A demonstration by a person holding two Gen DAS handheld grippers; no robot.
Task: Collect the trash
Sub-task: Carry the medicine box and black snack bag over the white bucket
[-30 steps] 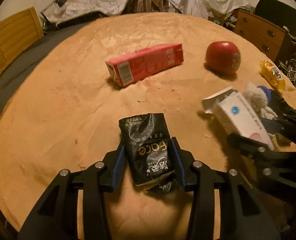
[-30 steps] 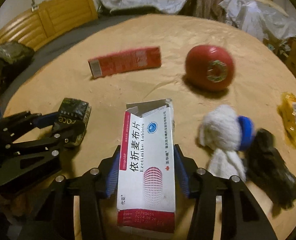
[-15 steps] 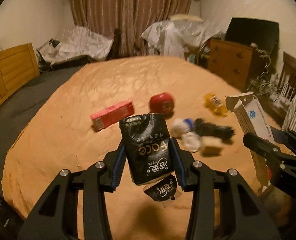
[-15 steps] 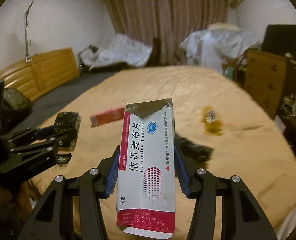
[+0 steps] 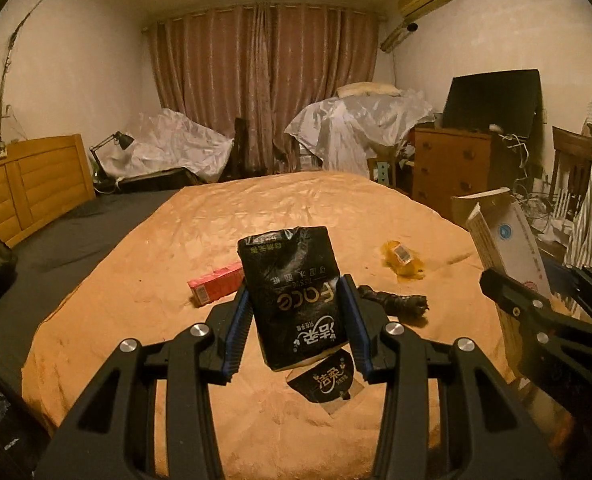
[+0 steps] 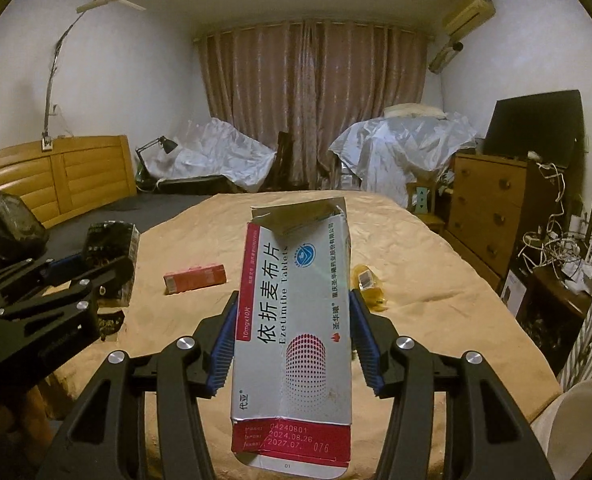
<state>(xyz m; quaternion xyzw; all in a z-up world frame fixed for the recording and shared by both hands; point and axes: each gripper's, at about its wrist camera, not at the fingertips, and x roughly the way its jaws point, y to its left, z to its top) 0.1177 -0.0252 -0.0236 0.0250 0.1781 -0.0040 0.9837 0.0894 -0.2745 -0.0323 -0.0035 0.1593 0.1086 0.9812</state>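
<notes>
My left gripper (image 5: 296, 320) is shut on a black tissue packet (image 5: 296, 292) and holds it up above the near end of the orange bedspread (image 5: 256, 216). My right gripper (image 6: 292, 336) is shut on a white and red medicine box (image 6: 296, 320) with a torn open top, also held up in the air. The box shows at the right of the left wrist view (image 5: 508, 248), and the packet at the left of the right wrist view (image 6: 112, 256). A red carton (image 5: 214, 289), a yellow wrapper (image 5: 402, 264) and a black object (image 5: 396, 304) lie on the bedspread.
A wooden headboard (image 5: 24, 184) stands at the left. A wooden dresser (image 6: 492, 200) with a dark screen on it stands at the right, with cables and clutter beside it. Plastic-covered furniture (image 5: 356, 128) and curtains are at the back. A black bag (image 6: 4, 224) sits at the far left.
Both grippers have lifted and pulled back from the bed with their items still held. The view now takes in the whole room; the red ball and white sock are hidden behind the held items.
</notes>
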